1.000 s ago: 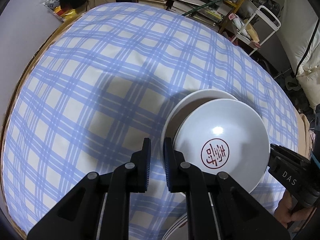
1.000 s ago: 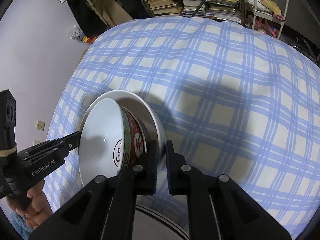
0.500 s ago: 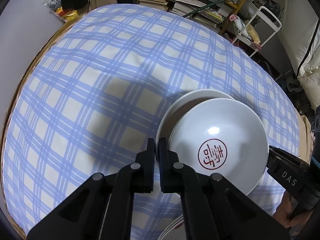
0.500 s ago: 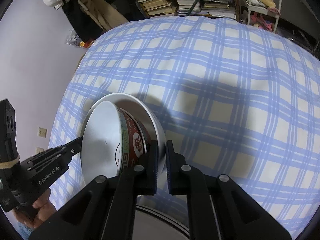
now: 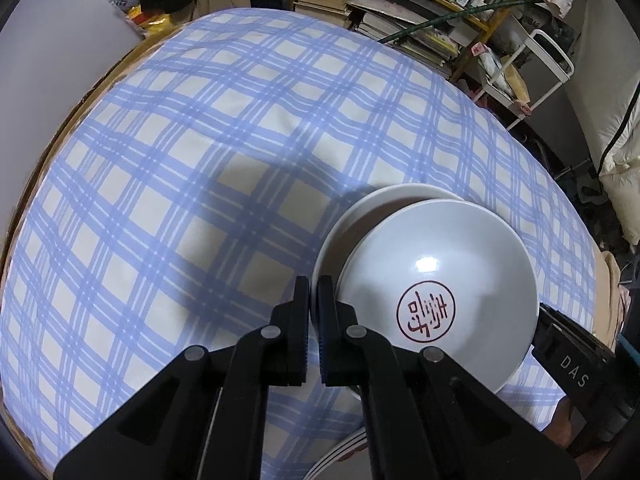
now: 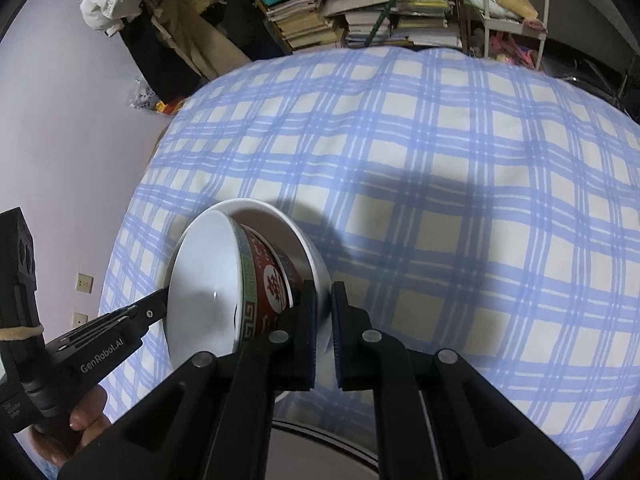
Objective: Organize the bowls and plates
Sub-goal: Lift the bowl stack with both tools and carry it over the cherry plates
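A patterned bowl (image 6: 264, 284) sits tilted inside a white bowl (image 6: 308, 256), whose opposite rims the left gripper (image 5: 313, 300) and right gripper (image 6: 323, 304) pinch.

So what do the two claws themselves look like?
Both claws, left and right, are matte black with flat ribbed fingers on scissor-like links joined by silver rivets. The left body reads GenRobot.AI in white and has a rubber band; the right shows the letters DAS.
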